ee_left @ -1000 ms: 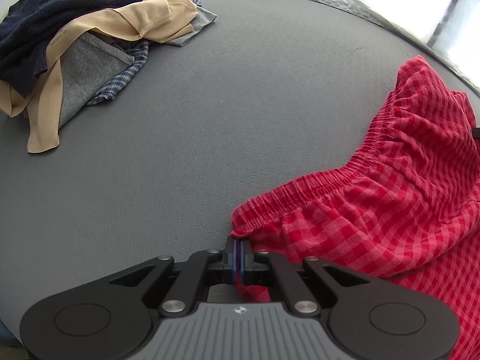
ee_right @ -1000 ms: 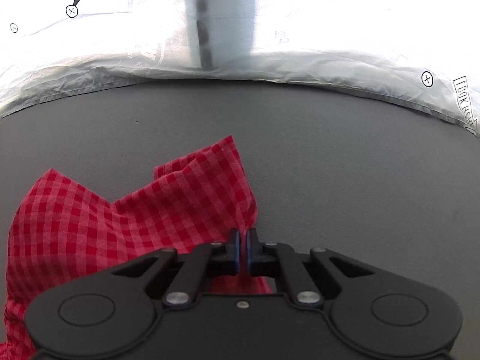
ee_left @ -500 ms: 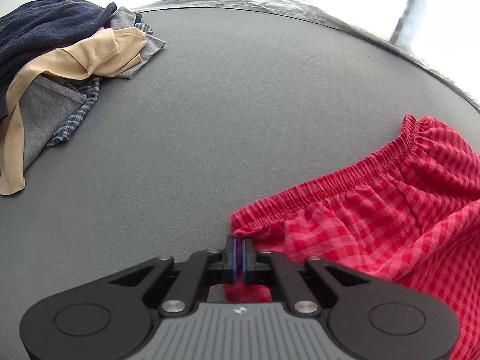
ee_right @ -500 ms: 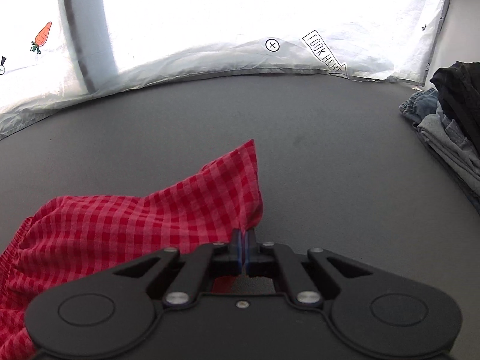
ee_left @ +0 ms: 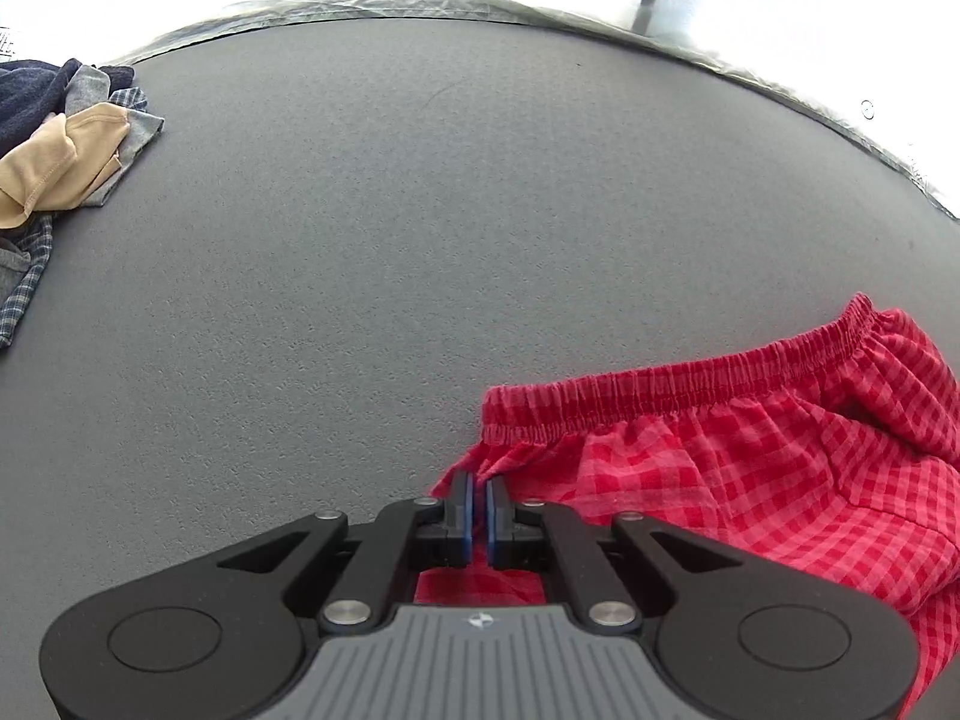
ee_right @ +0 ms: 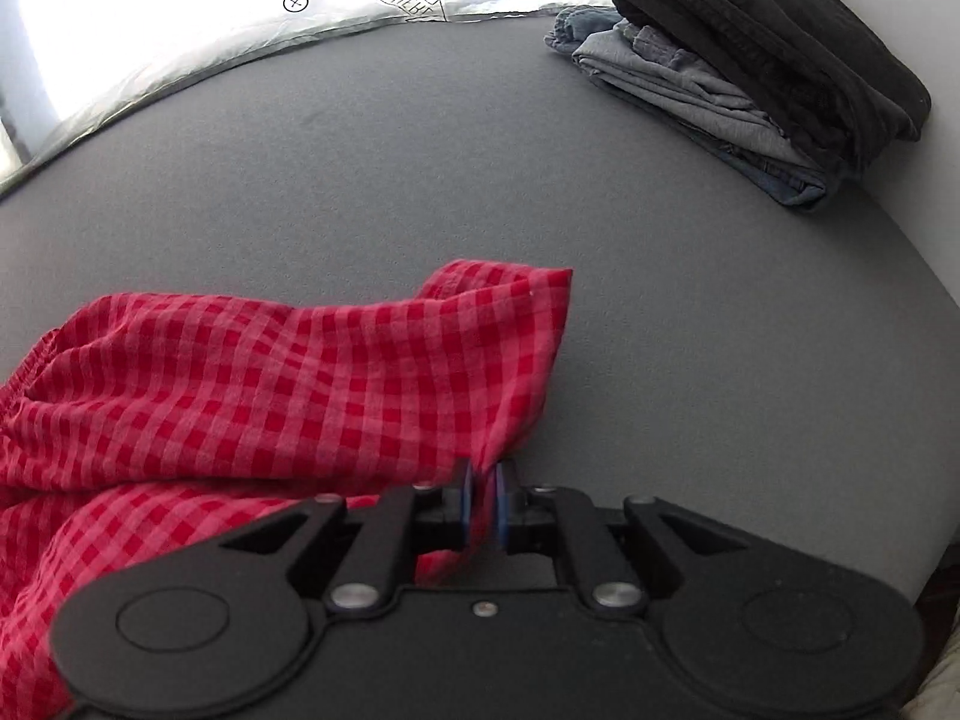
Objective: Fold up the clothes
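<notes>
Red checked shorts (ee_left: 750, 480), 1 item, spread low across the grey worktop (ee_left: 420, 210) between 2 tongs. Left tongs (ee_left: 479, 489): pads nearly together with a slim gap, red cloth near the elastic waistband bunched at the tips; grip cannot be confirmed. Right tongs (ee_right: 485, 480): clenched on a fold of the hem end of the shorts (ee_right: 270, 396). Left wrist view only: loose heap of clothes (ee_left: 54, 162), navy, tan, grey and plaid, at the far left. Right wrist view only: folded stack (ee_right: 750, 72), dark garments over denim, at the far right.
</notes>
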